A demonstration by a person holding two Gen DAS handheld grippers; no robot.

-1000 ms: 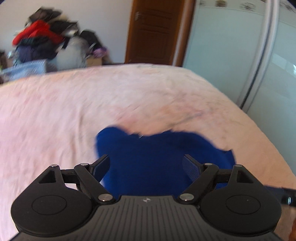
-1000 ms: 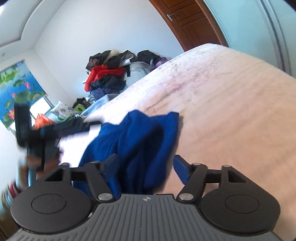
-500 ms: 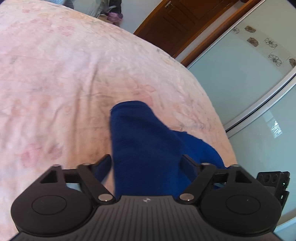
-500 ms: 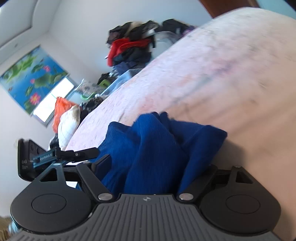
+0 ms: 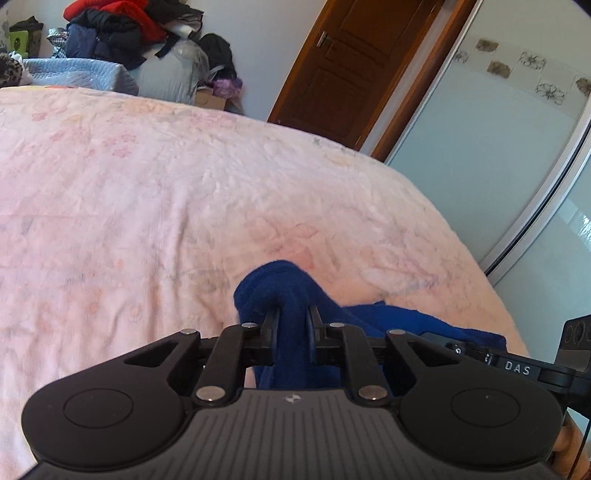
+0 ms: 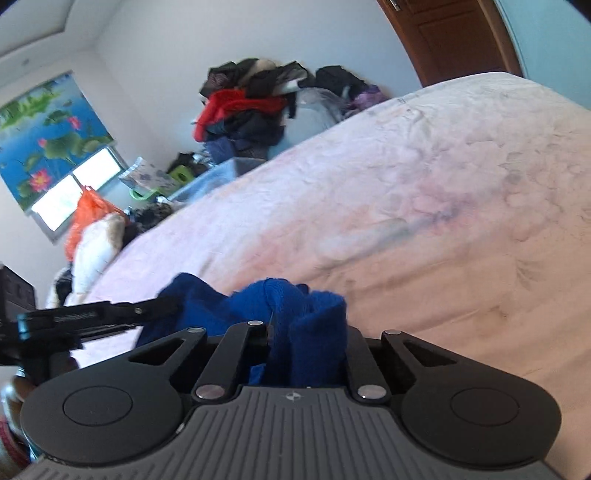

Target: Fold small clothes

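A small dark blue fleece garment lies bunched on the pink bedspread. My left gripper is shut on a bunched edge of it, cloth pinched between the fingers. In the right wrist view the same blue garment is bunched between the fingers of my right gripper, which is shut on another edge. The other gripper shows at the left of that view, and the right gripper's body shows at the right of the left view.
A pile of clothes sits on boxes beyond the bed's far edge. A brown door and a sliding glass wardrobe stand to the right. An orange bag and a window are at the left.
Both grippers went from open around the blue cloth to shut on it. The garment is now bunched up between each pair of fingers.
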